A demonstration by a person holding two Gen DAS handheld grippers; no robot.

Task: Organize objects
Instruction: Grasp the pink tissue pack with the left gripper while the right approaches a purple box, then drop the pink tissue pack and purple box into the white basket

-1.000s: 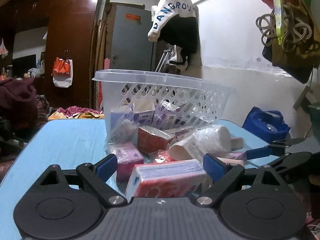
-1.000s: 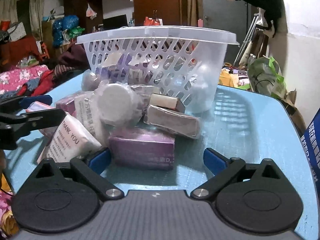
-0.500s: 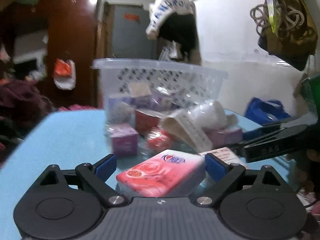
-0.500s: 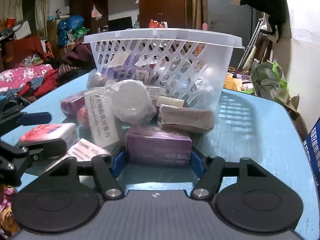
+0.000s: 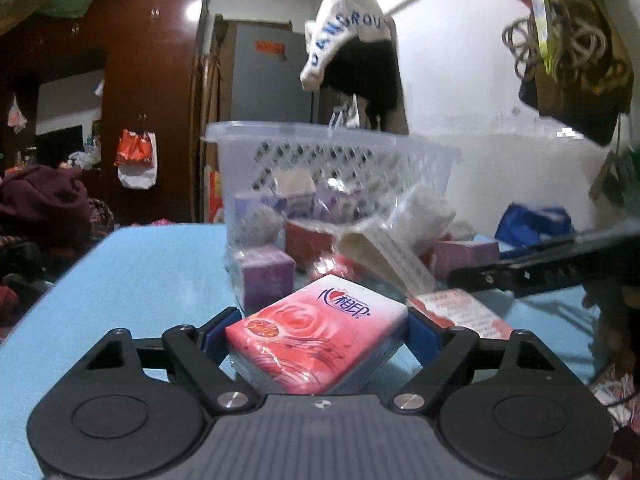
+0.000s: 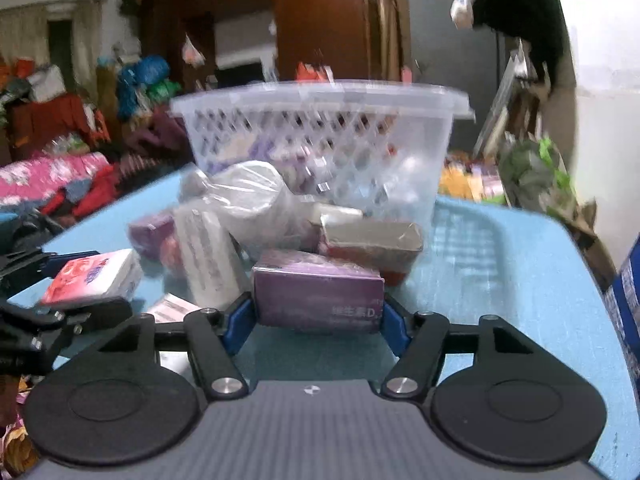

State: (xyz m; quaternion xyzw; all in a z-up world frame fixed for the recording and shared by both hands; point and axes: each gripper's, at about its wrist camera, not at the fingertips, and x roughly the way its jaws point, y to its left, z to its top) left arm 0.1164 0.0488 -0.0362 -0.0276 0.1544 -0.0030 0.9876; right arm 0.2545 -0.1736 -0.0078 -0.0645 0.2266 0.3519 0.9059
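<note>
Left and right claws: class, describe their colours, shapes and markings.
Both the left claw and right claw look alike: black linkage arms with silver pivot screws, blue finger pads, round black discs, and a ribbed grey body bearing a small round emblem.

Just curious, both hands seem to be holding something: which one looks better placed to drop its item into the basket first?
Probably the right: its purple box sits squarely facing the basket, close behind the pile. The left's pink tissue pack looks farther back.

Rose-printed pink tissue pack (image 5: pixel 320 336), purple box (image 6: pixel 318 296), light-blue table (image 5: pixel 140 272).
</note>
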